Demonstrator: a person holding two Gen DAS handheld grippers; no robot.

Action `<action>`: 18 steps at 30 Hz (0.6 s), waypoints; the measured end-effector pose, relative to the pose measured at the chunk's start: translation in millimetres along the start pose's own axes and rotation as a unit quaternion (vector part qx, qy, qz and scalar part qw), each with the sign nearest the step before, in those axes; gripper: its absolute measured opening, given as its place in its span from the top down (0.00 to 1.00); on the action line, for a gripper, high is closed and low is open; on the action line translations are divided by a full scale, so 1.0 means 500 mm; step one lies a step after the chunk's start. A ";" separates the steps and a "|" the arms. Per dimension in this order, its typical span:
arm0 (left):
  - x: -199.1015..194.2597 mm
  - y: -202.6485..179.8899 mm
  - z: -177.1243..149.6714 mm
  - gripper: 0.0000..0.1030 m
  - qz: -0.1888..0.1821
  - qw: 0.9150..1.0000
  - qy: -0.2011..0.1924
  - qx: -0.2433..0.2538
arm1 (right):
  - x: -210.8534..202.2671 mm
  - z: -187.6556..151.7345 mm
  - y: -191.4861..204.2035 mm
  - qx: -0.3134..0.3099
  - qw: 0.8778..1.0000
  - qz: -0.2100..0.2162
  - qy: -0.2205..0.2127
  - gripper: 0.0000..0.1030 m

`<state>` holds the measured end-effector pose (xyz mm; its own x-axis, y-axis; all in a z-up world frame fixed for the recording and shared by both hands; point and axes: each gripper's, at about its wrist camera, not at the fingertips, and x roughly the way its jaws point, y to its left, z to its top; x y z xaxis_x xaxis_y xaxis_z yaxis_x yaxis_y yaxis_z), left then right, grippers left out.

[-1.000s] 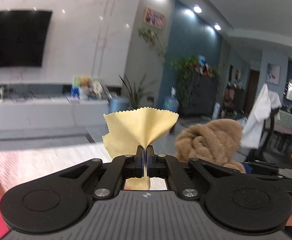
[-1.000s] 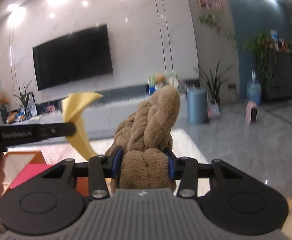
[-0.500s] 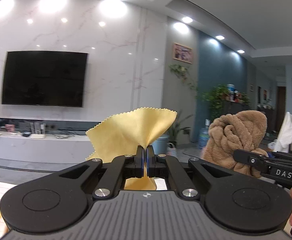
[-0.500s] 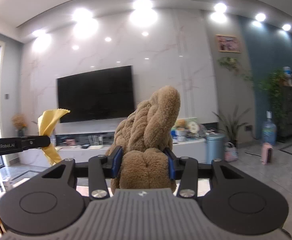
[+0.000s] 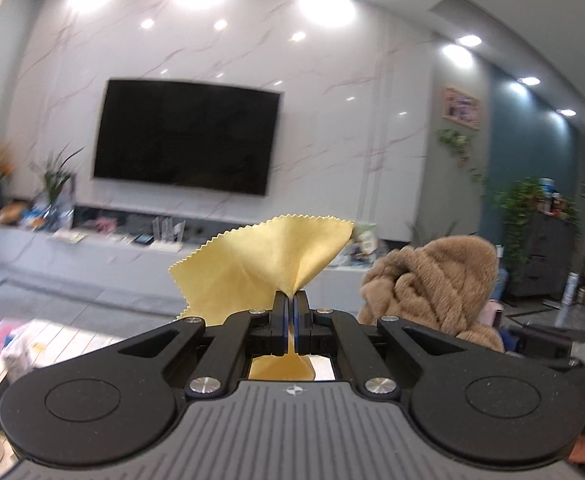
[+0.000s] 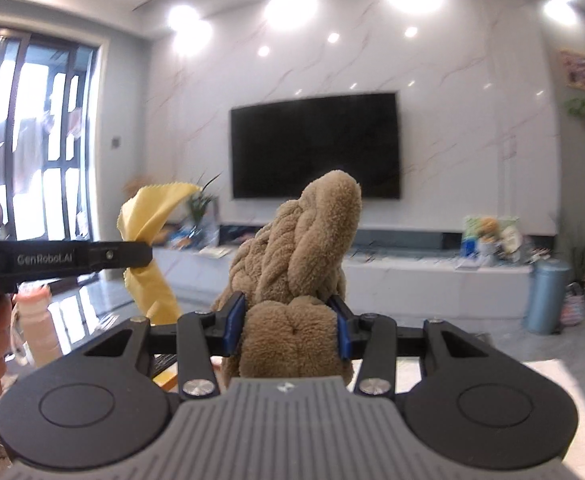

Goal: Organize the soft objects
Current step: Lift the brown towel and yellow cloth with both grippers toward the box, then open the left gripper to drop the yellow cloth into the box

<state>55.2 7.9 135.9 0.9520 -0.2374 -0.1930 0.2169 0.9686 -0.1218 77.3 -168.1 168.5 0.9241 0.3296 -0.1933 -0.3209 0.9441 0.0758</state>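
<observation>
My left gripper is shut on a thin yellow cloth with zigzag edges, which fans up above the fingers. My right gripper is shut on a brown fluffy knotted plush, which sticks up between the blue pads. Both are held up in the air, side by side. The plush also shows at the right of the left wrist view. The yellow cloth and the left gripper's finger show at the left of the right wrist view.
A wall TV hangs above a long low white cabinet with small items on it. A blue bin stands at its right end. A pink bottle and a wooden surface lie low on the left.
Both grippers have swung left and tilted up with their loads; the views now face the TV wall instead of the plants and dark cabinet. The grips are unchanged.
</observation>
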 end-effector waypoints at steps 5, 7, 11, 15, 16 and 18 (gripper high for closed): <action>0.074 0.079 -0.051 0.98 0.043 0.997 0.056 -0.036 | 0.141 -0.045 0.063 -0.020 0.997 0.021 0.068 0.57; 0.112 0.091 -0.076 0.98 0.069 0.994 0.079 -0.038 | 0.197 -0.056 0.070 -0.022 0.995 0.028 0.091 0.57; 0.170 0.094 -0.116 0.98 0.040 0.991 0.124 -0.034 | 0.279 -0.089 0.067 -0.037 0.990 0.009 0.133 0.57; 0.237 0.092 -0.150 0.98 0.051 0.981 0.186 -0.015 | 0.327 -0.114 0.057 -0.025 0.986 0.015 0.162 0.57; 0.251 0.090 -0.162 0.98 0.056 0.977 0.205 -0.013 | 0.337 -0.120 0.061 -0.021 0.985 0.019 0.168 0.57; 0.250 0.116 -0.192 0.98 0.083 0.970 0.227 0.000 | 0.355 -0.127 0.050 -0.011 0.983 0.027 0.180 0.57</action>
<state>166.0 27.0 11.2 0.7811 -0.0857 -0.6185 0.0686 0.9963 -0.0513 220.1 -85.7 73.8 0.7739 0.3572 -0.5229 -0.3755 0.9238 0.0753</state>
